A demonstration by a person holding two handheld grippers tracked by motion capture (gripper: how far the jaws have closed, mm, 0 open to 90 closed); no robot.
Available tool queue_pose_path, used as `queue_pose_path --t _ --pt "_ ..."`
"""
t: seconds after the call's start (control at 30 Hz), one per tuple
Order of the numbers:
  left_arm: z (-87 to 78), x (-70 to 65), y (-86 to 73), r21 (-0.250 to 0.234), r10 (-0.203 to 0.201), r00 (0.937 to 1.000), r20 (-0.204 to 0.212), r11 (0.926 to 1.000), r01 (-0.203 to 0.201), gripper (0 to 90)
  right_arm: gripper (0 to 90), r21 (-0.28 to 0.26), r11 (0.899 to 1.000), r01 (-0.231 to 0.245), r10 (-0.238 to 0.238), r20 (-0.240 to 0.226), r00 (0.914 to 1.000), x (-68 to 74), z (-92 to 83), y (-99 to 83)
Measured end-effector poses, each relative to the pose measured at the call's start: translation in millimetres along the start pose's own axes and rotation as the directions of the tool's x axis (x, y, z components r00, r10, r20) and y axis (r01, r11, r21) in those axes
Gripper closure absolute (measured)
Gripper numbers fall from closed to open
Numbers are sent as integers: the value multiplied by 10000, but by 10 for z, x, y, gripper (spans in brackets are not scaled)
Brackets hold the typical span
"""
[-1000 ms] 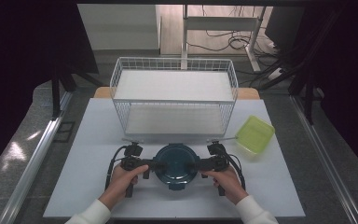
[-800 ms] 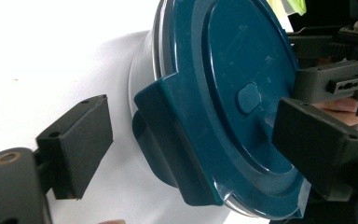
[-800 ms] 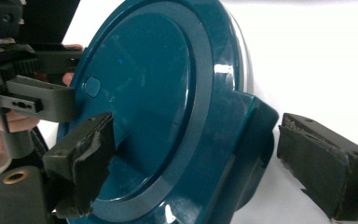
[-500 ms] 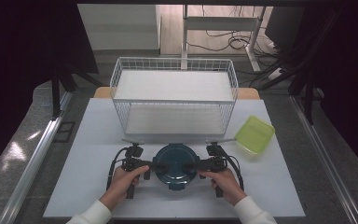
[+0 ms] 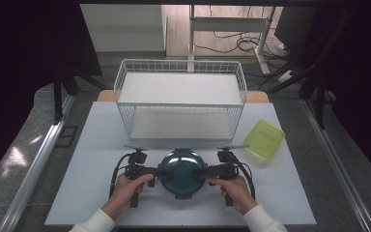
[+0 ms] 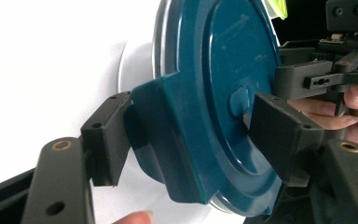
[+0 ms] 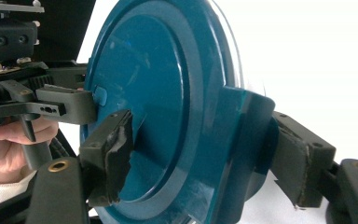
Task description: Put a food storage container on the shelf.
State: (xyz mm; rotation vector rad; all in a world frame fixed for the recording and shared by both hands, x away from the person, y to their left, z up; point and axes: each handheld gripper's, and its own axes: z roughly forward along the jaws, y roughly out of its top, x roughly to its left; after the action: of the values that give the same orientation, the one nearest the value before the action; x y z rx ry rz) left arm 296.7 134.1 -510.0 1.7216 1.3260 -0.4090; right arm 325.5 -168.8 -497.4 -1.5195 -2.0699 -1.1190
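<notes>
A round teal container [image 5: 183, 174] with a teal lid sits at the table's front middle. My left gripper [image 5: 162, 171] straddles its left side clasp [image 6: 168, 140], and my right gripper [image 5: 205, 170] straddles the right side clasp [image 7: 244, 140]. On each gripper the outer pad [image 6: 106, 135] [image 7: 298, 158] lies against the clasp. The other pad [image 6: 279, 130] [image 7: 112, 154] hovers just over the lid top with a small gap. Both pairs of jaws have just been closing, with a clasp and the lid rim between them.
A white two-level wire rack [image 5: 181, 104] stands behind the container. At the right lies a yellow-green plastic box [image 5: 264, 139] on the white tabletop [image 5: 92, 183]. Dark floor, cables and desk legs lie beyond the table's far edge.
Both grippers' jaws have narrowed around the container's side clasps. The hands and the container have stayed where they were.
</notes>
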Motion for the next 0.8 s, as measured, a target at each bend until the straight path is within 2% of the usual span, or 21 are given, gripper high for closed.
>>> queue_pose_path --t 0.3,0.4,0.8 --pt "-64 -135 -89 -349 192 9994 -291 9992 -202 360 320 -342 9993 172 -166 175 9997 94 -96 -111" --pt "-75 -197 -110 -378 427 9978 -506 9983 -446 362 319 -468 9988 112 -102 221 9997 119 -115 -145" --pt "-88 -212 -115 -392 375 9978 -537 9984 -397 373 320 -485 9986 190 -177 275 9995 142 -129 -164"
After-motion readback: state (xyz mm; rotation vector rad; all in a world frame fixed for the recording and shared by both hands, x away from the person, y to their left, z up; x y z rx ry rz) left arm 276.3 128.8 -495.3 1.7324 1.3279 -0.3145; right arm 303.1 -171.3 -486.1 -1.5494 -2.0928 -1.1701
